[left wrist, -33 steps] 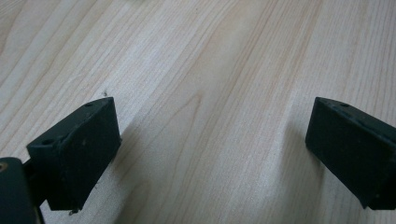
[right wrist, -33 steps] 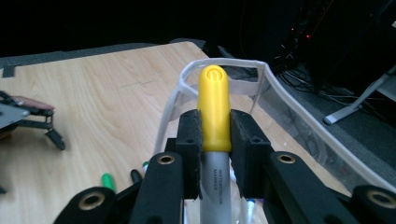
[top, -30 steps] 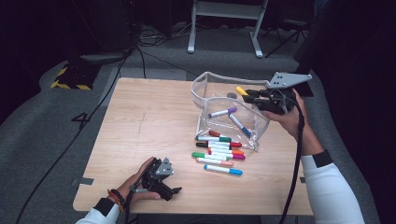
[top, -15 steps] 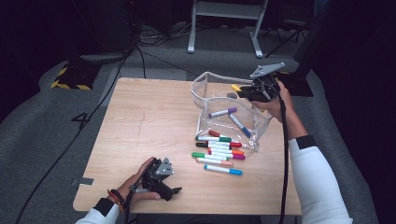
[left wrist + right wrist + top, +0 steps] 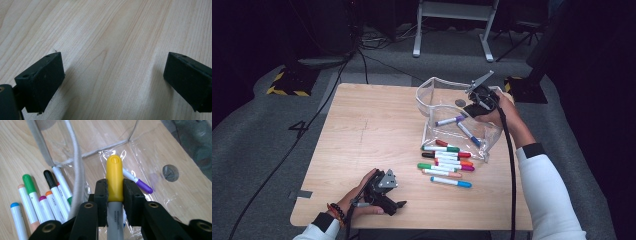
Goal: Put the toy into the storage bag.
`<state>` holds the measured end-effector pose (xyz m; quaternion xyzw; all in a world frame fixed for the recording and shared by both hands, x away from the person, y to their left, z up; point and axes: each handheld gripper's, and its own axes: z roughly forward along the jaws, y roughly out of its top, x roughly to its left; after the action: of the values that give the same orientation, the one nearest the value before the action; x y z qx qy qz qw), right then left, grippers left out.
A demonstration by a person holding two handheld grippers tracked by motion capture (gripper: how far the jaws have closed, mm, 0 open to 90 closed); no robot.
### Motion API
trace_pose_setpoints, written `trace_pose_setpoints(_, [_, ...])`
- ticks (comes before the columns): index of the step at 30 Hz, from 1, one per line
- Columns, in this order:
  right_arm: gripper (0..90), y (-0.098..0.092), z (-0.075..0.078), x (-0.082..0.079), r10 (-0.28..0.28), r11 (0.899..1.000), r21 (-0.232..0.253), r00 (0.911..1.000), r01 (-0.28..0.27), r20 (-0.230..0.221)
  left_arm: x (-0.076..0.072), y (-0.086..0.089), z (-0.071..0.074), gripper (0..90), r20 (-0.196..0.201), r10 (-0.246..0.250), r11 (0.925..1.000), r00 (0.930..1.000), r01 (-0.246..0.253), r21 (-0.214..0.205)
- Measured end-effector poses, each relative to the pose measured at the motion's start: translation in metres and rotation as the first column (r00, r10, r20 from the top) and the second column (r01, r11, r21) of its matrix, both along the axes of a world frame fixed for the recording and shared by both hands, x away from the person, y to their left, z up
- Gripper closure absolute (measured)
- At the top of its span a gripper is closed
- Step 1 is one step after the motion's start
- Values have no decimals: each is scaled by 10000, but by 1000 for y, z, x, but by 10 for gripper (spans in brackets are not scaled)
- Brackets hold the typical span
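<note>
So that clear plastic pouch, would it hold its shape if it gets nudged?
Probably not. The clear pouch looks like thin film, creased and glossy, so it likely buckles and slides on the wooden table. Its mouth sags already, and the right claw, clamping the yellow-capped marker, could easily collapse it.

**Right hand-held gripper carries the yellow-capped marker down into the pouch mouth**

Over the last second I have brought my right hand-held gripper [image 5: 477,100] from the far right edge of the clear pouch [image 5: 447,107] leftward and down, so it now sits over the pouch opening. My forearm has swung in with it, and the grey plate on top has tilted up toward the far side. The yellow-capped marker [image 5: 114,178] clamped between the jaws now points down into the pouch, above the purple-capped marker [image 5: 136,181] lying inside.
</note>
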<state>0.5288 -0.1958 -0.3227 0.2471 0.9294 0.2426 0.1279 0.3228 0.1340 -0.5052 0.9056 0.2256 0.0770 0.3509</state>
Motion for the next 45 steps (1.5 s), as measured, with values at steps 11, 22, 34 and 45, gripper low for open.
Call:
trace_pose_setpoints(11, [623, -4, 5, -8, -144, 9992, 390, 9990, 128, 414, 0, 0, 0, 35, -1, -1, 10000, 10000, 1, 3])
trace_pose_setpoints(22, [534, -43, 28, -38, -537, 9604, 2785, 9860, 78, 1579, 0, 0, 0, 35, 2, -7, 10000, 10000, 7, 1])
trace_pose_setpoints(34, [443, -61, 28, -99, 11, 9313, 3547, 9741, -833, 2260, 0, 0, 0, 35, 5, -10, 10000, 10000, 10, 3])
trace_pose_setpoints(45, [470, -75, -26, -180, 899, 9074, 3865, 9746, -1650, 2050, 0, -1, 0, 34, -4, 35, 10000, 10000, -35, -8])
